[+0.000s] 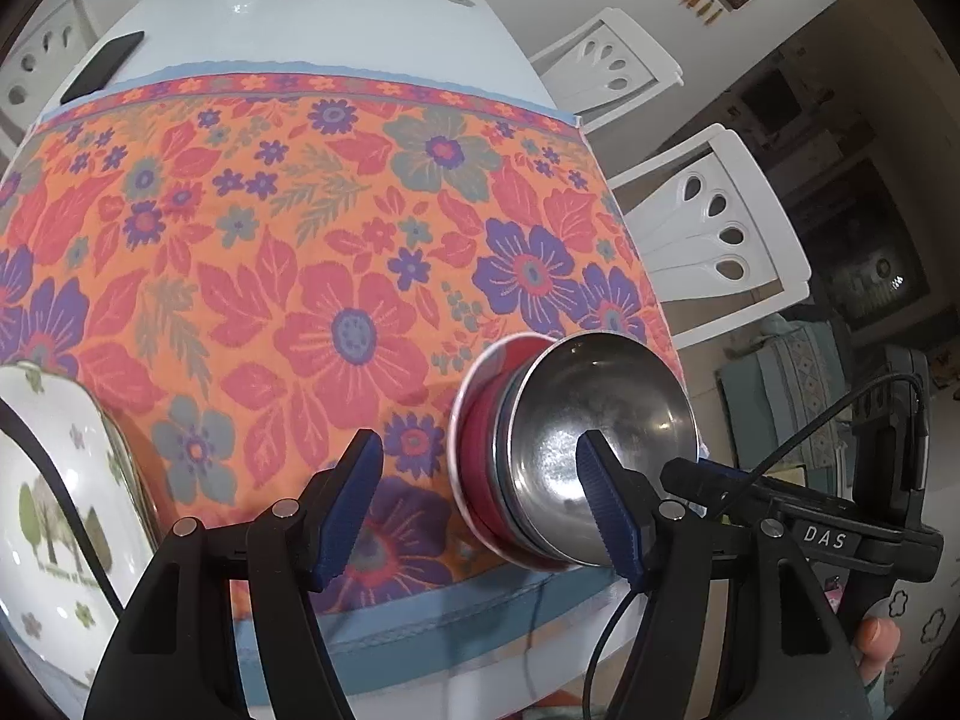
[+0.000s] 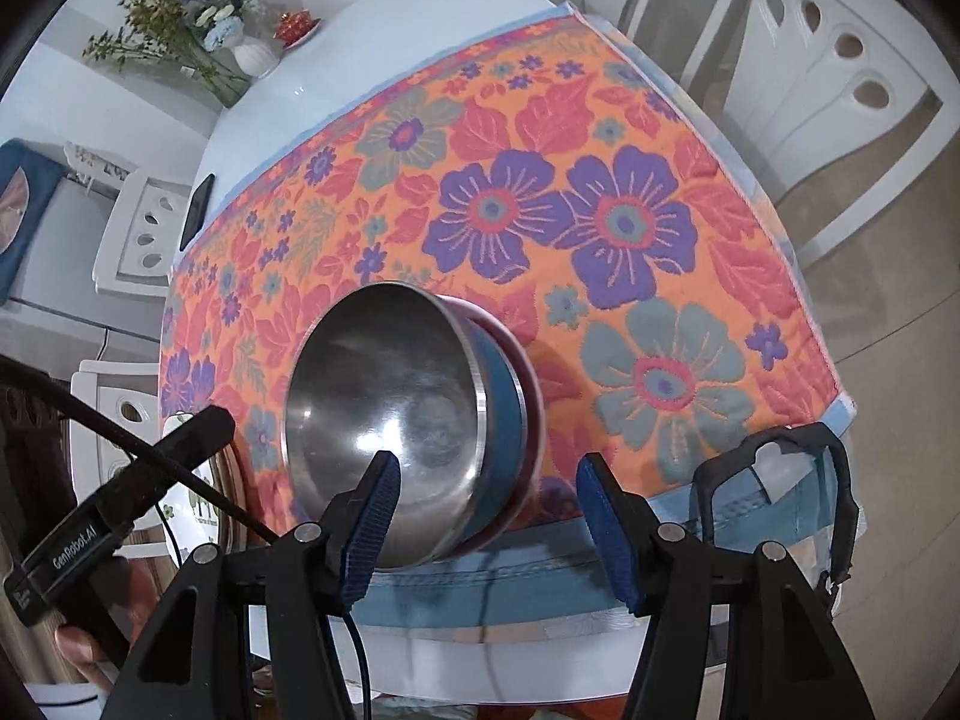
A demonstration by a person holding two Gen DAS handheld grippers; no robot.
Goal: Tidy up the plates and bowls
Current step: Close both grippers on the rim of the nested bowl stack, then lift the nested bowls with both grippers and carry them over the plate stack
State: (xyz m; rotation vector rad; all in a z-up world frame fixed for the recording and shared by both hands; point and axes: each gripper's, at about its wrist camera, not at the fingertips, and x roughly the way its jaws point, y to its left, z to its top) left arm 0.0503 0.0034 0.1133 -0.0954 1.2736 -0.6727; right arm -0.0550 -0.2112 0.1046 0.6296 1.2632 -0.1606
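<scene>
A steel bowl [image 1: 600, 414] [image 2: 384, 408] sits nested on top of a blue bowl [image 2: 501, 414] and a red bowl [image 1: 480, 450], near the front edge of the floral cloth [image 1: 300, 276]. My left gripper [image 1: 480, 441] is open and straddles the stack's left wall, with one fingertip [image 1: 591, 450] over the steel bowl's inside and the other apart from it. My right gripper [image 2: 489, 461] is open and straddles the right wall the same way, no pad pressing. A white plate with a tree print [image 1: 54, 480] lies at the left.
The table's front edge [image 2: 540, 594] lies just below the stack. A black phone [image 1: 102, 66], a vase of flowers [image 2: 252, 54] and a red cup on a saucer [image 2: 297, 27] stand at the far end. White chairs [image 1: 720, 228] flank the table.
</scene>
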